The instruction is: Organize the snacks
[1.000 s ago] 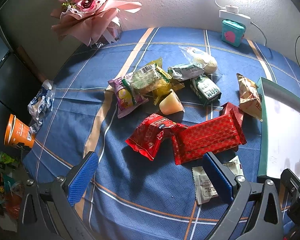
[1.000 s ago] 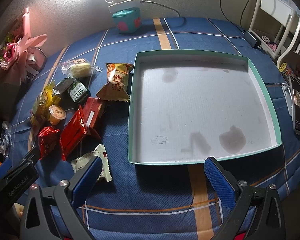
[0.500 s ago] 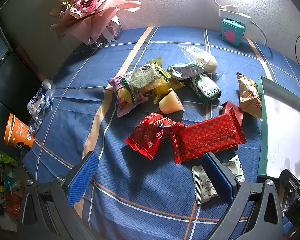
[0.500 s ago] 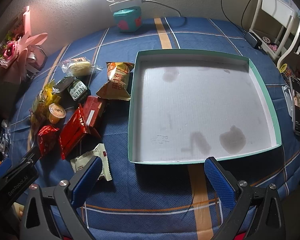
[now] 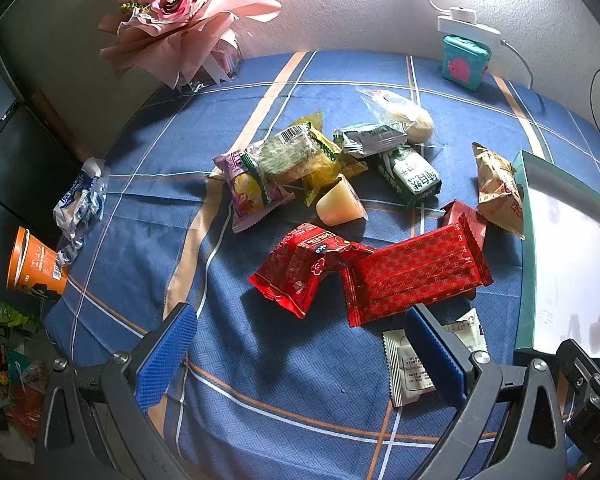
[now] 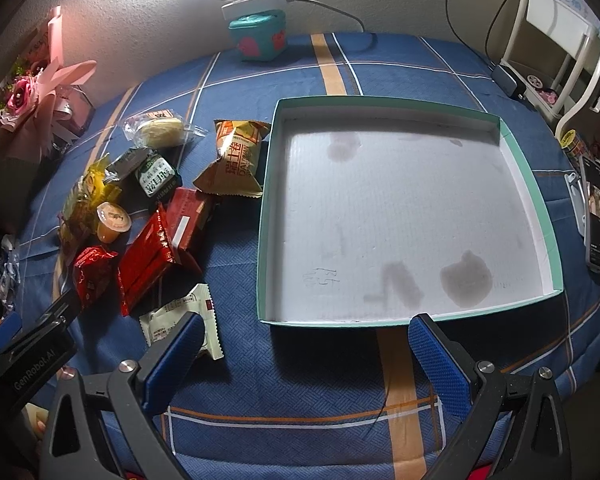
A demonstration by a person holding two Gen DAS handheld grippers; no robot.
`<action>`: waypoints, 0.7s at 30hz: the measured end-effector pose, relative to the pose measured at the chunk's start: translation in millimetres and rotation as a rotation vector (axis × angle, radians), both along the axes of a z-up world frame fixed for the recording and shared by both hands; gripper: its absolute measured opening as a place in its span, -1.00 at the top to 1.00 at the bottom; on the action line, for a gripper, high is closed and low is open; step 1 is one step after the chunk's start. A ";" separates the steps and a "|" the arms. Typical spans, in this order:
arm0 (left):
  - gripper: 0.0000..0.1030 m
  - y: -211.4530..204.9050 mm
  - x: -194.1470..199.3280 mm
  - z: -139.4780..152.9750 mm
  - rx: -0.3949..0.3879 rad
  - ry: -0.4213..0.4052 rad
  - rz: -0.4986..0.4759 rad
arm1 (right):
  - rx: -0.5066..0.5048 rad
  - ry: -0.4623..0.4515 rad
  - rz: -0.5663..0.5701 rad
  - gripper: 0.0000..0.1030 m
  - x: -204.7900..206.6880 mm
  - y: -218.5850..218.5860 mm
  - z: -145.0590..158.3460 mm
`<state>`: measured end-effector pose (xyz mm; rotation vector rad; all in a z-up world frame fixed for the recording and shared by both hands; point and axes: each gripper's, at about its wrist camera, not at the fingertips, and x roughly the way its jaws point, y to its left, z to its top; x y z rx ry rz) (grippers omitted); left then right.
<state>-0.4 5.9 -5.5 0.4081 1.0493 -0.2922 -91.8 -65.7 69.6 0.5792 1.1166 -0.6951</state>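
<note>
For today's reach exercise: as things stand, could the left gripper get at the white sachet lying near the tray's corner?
Probably yes. The left gripper is open and holds nothing, and the white sachet lies flat on the cloth just beneath its right finger, with nothing on top. The large red packet lies close behind it, so a careless approach might nudge that.

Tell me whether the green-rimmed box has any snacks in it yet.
Empty. The box shows only its bare, stained white floor; every snack lies on the tablecloth outside it.
</note>
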 end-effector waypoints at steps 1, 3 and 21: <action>-1.00 -0.1 -0.5 -0.4 0.000 0.000 0.000 | 0.000 0.001 0.001 -1.00 0.0 0.1 -0.2; -1.00 0.0 0.1 0.1 0.000 0.001 0.000 | 0.000 0.003 0.003 -1.00 0.5 0.4 -0.7; -1.00 13.7 15.6 -9.3 0.030 0.042 0.059 | 0.017 0.021 0.073 -1.00 19.8 19.9 -8.9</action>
